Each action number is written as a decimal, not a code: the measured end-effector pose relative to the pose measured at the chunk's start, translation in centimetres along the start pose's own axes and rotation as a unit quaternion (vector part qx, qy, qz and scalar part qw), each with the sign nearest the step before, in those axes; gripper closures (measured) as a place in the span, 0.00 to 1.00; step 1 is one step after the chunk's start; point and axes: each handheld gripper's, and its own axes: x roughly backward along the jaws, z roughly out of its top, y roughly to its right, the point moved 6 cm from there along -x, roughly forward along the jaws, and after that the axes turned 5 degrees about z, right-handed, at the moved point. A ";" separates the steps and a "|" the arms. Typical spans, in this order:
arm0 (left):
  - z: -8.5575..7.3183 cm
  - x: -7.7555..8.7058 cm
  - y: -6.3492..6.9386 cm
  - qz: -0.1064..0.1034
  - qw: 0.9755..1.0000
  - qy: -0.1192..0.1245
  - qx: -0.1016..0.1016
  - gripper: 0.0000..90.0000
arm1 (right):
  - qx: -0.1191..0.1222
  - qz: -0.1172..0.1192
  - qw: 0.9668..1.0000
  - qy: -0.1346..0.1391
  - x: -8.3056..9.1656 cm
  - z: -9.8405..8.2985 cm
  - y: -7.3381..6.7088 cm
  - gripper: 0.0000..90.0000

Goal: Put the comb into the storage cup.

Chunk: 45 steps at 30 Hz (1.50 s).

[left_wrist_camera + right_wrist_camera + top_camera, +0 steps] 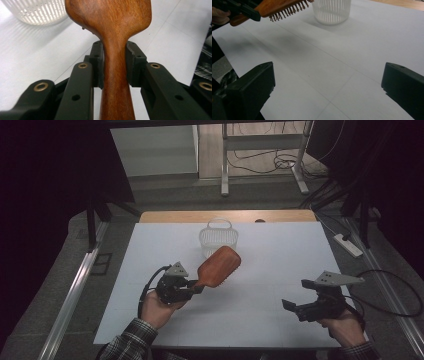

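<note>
- The left gripper [196, 287] sits clamped on the neck of a wooden hairbrush [219, 266], its two black jaws pressing the handle from either side, as the left gripper view shows plainly
- The hairbrush [113, 30] is held up off the white table [280, 270], with its smooth wooden back facing up and its head angled up and away from the person, toward the far side
- In the right gripper view the brush's bristles [287, 11] point downward, with its shadow on the table well below them
- A white slatted basket [218, 238] stands upright near the far edge of the table, just beyond the brush head; from above the head overlaps the basket's near rim, and whether they touch I cannot tell
- The right gripper [295, 297] is held low over the right side of the table, well apart from the brush, its jaws spread wide with nothing between them
- A hand in a plaid sleeve [132, 337] holds the left gripper
</note>
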 end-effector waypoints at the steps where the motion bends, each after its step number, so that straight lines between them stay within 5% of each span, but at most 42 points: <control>1: 0.0 0.0 0.0 -0.001 1.000 0.001 -0.002 0.78 | 0.000 0.000 1.000 0.000 0.0 0.0 0.0 0.00; 37: 1.3 0.3 1.2 -0.010 0.999 0.048 -0.013 0.79 | -0.029 0.097 0.995 0.001 -7.8 4.6 -3.2 0.00; 45: 1.5 0.4 1.4 -0.015 0.998 0.057 -0.013 0.79 | -0.035 0.094 0.995 0.003 -8.9 5.8 -3.3 0.00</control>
